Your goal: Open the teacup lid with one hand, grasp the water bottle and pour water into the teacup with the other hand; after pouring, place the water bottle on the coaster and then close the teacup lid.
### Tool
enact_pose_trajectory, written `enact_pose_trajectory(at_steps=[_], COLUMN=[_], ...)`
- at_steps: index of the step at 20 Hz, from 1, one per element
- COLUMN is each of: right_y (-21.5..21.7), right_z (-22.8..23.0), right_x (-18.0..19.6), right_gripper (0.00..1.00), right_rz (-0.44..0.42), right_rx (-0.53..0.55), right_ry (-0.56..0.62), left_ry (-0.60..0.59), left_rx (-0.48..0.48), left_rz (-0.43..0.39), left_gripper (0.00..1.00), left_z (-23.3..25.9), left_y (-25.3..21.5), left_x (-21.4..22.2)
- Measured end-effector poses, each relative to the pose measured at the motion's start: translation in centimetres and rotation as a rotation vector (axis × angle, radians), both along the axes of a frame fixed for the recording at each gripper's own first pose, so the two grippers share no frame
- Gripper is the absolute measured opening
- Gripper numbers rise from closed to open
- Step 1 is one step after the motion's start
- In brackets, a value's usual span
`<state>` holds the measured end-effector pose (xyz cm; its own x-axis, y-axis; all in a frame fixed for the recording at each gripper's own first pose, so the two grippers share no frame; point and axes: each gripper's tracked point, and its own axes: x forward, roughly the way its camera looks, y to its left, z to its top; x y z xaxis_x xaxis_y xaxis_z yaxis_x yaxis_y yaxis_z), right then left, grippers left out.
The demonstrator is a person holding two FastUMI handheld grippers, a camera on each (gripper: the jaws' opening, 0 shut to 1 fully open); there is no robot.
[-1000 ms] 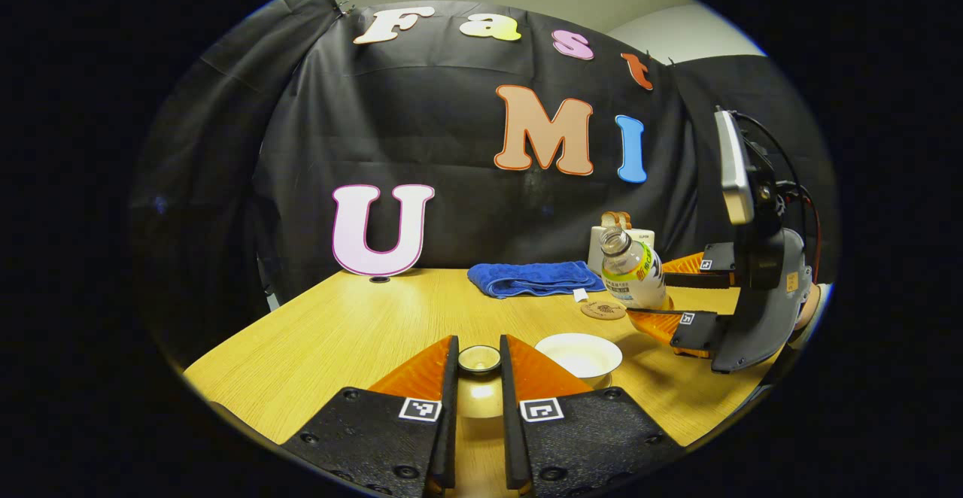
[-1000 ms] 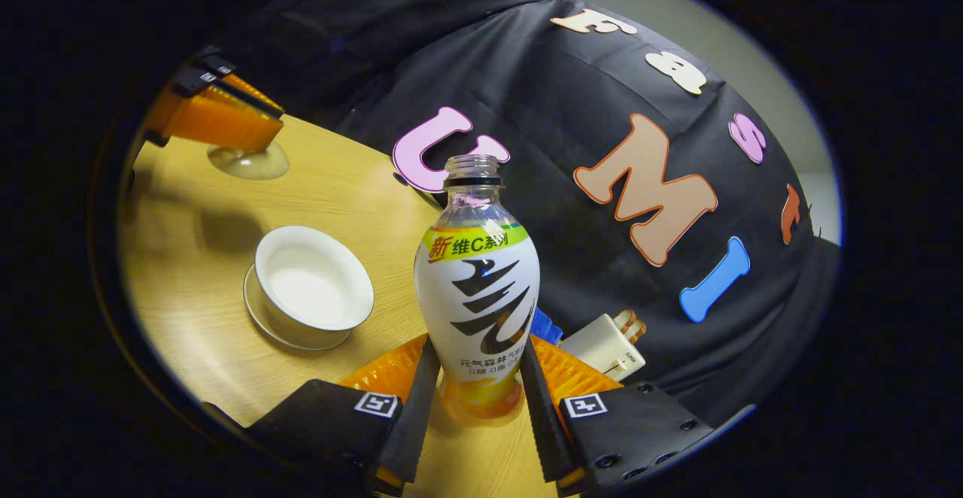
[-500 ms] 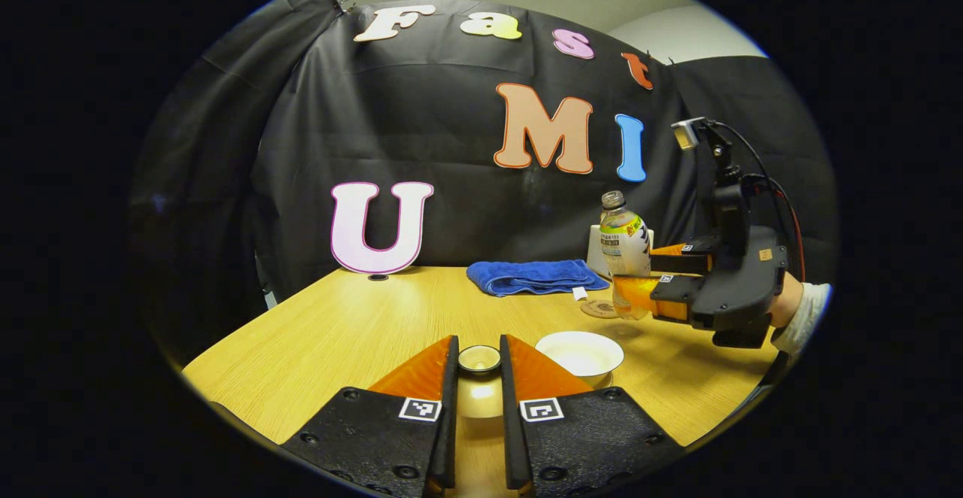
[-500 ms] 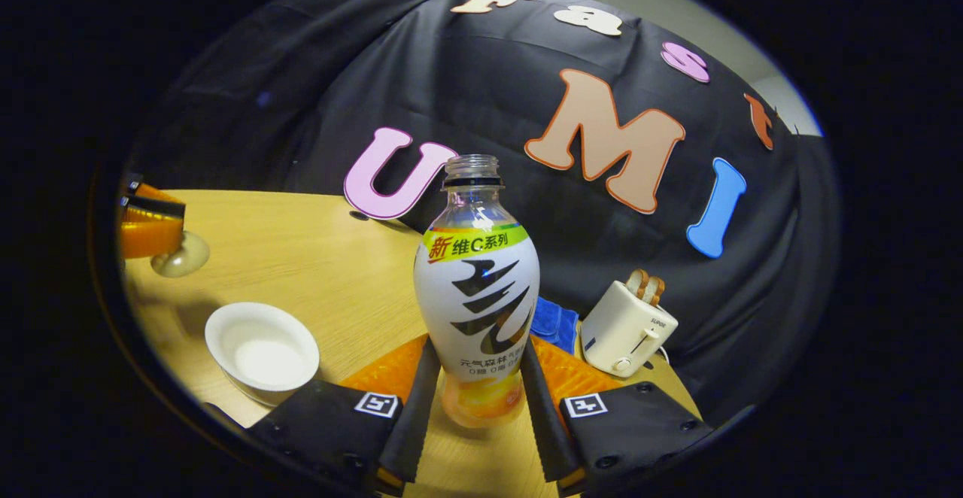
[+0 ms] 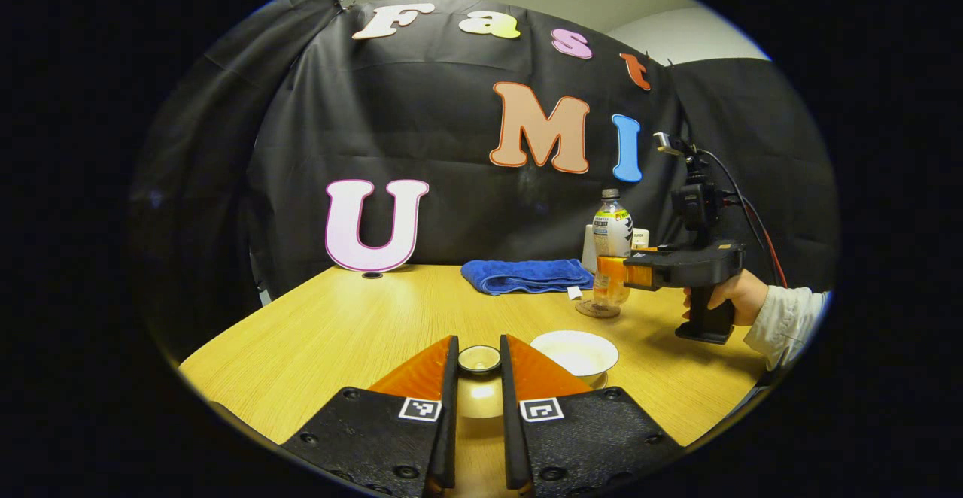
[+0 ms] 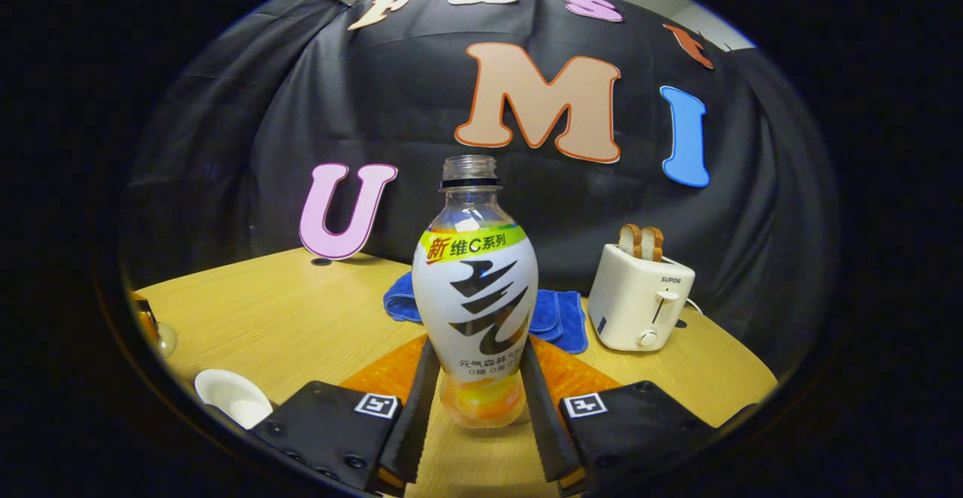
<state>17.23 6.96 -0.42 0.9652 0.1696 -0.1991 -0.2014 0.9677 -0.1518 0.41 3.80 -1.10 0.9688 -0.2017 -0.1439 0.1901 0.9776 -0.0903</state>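
Observation:
My left gripper (image 5: 479, 344) is shut on the knob of the pale teacup lid (image 5: 479, 402), held above the table just left of the open white teacup (image 5: 574, 351) on its saucer. My right gripper (image 6: 479, 347) is shut on the lower body of the uncapped water bottle (image 6: 475, 287), which stands upright. In the left gripper view the bottle (image 5: 612, 231) is at the round coaster (image 5: 596, 308), its base on or just above it, with the right gripper (image 5: 611, 272) and the hand holding it to its right. The teacup (image 6: 229, 399) sits at the lower left of the right gripper view.
A folded blue towel (image 5: 527, 276) lies at the back of the wooden table (image 5: 338, 332). A white toaster (image 6: 639, 299) with bread in it stands behind and to the right of the bottle. The table's edge runs near the teacup.
The right gripper has swung the bottle from tilted near the teacup to upright, and carried it back and down to the coaster. The left gripper has held the lid still.

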Motion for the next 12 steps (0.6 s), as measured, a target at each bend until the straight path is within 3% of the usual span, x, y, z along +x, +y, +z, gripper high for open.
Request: enact_pose_trajectory(at_steps=[4, 12], right_y=[-0.1, -2.2], right_z=[-0.5, -3.0], right_x=[1.6, 4.6], right_gripper=[0.65, 0.65], right_rz=[-0.005, -0.102], right_rx=[0.038, 0.115], right_ry=[-0.01, 0.038], left_ry=[0.002, 0.001], left_rx=[0.001, 0.005], left_rz=[-0.004, -0.02], left_gripper=[0.23, 0.23], left_z=[-0.1, 0.0], left_y=[0.0, -0.1], left_x=[0.0, 0.0])
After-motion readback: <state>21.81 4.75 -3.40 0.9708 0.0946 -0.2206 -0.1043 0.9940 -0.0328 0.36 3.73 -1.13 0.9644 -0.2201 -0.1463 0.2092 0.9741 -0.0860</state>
